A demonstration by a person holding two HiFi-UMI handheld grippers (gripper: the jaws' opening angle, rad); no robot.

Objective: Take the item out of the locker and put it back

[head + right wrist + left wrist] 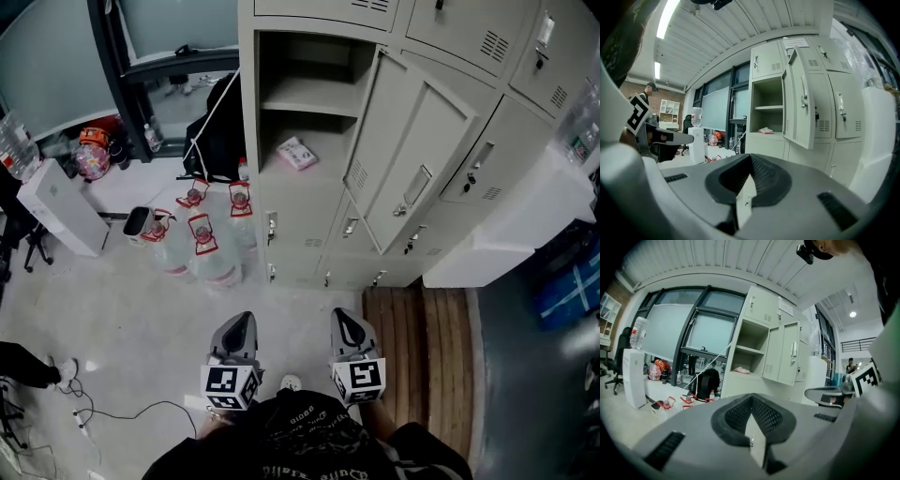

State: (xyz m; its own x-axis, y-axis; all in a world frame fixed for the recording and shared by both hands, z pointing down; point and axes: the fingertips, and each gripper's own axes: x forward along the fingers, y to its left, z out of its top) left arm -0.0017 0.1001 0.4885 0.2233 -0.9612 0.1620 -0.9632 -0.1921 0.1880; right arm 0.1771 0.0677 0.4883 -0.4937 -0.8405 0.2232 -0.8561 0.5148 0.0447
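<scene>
Item (296, 152) on locker (309, 211) shelf; left gripper (241, 321), right gripper (344, 319) parallel, closed.

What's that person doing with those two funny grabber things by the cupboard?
A person stands in front of an open locker, holding the left gripper and the right gripper low, close to the body. Both have their jaws together with nothing between them. A small pink item lies on the bottom of the open compartment, with the door swung wide. Neither gripper has reached it, so taking it out has not yet begun.
</scene>
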